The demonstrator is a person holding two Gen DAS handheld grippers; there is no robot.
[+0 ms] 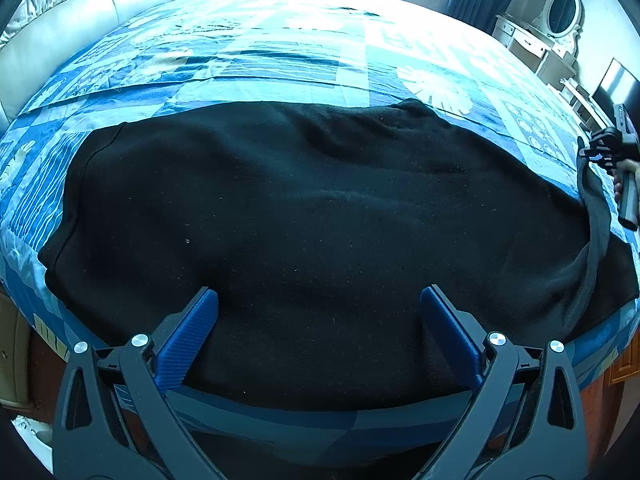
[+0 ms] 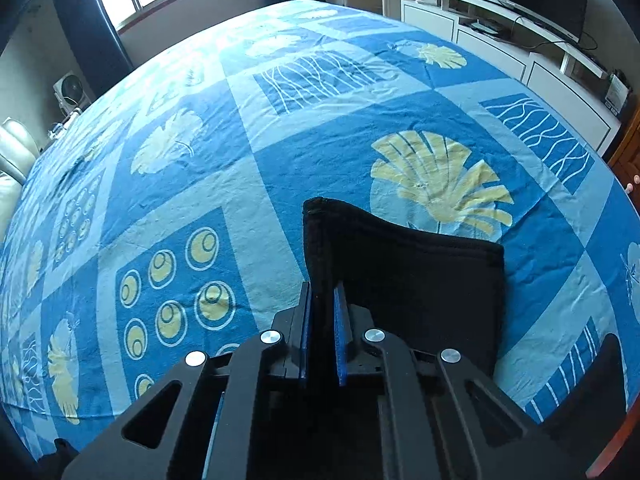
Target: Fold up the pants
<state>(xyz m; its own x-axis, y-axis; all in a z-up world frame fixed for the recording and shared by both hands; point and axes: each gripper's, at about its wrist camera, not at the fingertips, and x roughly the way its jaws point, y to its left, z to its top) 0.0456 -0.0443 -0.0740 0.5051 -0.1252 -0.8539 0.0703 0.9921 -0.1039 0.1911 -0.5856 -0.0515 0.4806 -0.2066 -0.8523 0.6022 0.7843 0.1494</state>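
Black pants (image 1: pixel 300 220) lie spread across a bed under a blue patterned bedspread (image 1: pixel 280 60). My left gripper (image 1: pixel 319 300) hovers over their near edge, its blue pads wide apart and nothing between them. At the far right edge of the left wrist view my right gripper (image 1: pixel 588 152) pinches a raised end of the pants. In the right wrist view that right gripper (image 2: pixel 322 292) is shut on a lifted fold of the black pants (image 2: pixel 400 272), the cloth standing up between the blue pads; the bedspread (image 2: pixel 280 160) stretches beyond.
A padded headboard (image 1: pixel 80 12) runs along the far left. A white dresser with an oval mirror (image 1: pixel 560 12) stands past the bed. A white TV cabinet (image 2: pixel 520 40) with a screen and a small fan (image 2: pixel 68 88) flank the bed.
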